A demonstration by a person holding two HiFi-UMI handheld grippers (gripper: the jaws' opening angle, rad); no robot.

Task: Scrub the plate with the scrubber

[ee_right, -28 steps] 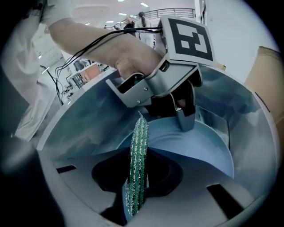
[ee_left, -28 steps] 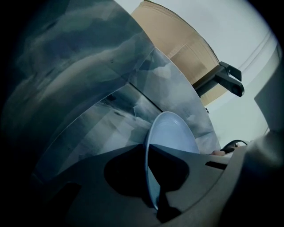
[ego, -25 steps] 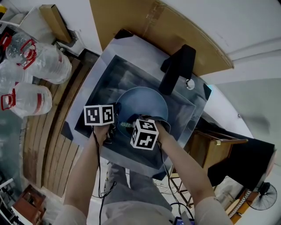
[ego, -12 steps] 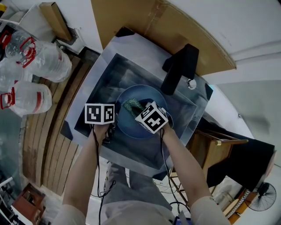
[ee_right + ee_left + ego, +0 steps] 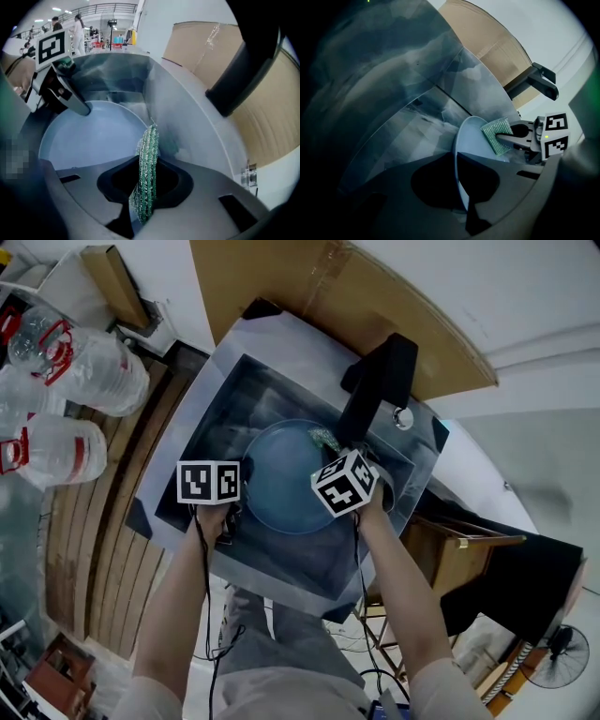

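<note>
- A steel sink [image 5: 211, 395] holds a pale blue plate [image 5: 281, 484] in the middle of its basin, the plate's face turned up toward the head view.
- The left gripper [image 5: 246, 470] is at the plate's left rim. In the left gripper view its jaws [image 5: 457, 157] are nearly together and pinch the thin edge of the plate [image 5: 471, 133], which runs up between them.
- The right gripper [image 5: 330, 448] is over the plate's far right edge, on the side of the sink nearest the black faucet [image 5: 380, 385].
- In the right gripper view the right gripper [image 5: 145, 192] is closed on a green mesh scrubber [image 5: 149, 154], which stands on edge between the jaws and sticks out past their tips.
- The scrubber [image 5: 325, 438] is at the plate's far right rim, close to the sink's right wall [image 5: 178, 108]. In the left gripper view the scrubber [image 5: 497, 135] lies flat against the plate's face, with one finger of the right gripper [image 5: 508, 137] across it.
- From the right gripper view most of the plate [image 5: 93, 136] is bare, and the left gripper [image 5: 77, 107] meets its rim on the opposite side.
- The faucet's spout reaches over the sink's far right corner.
- A brown cardboard sheet [image 5: 309, 296] stands behind the sink's far edge.
- Large clear water bottles [image 5: 84, 371] with red handles lie well apart from the sink, off its left side.
</note>
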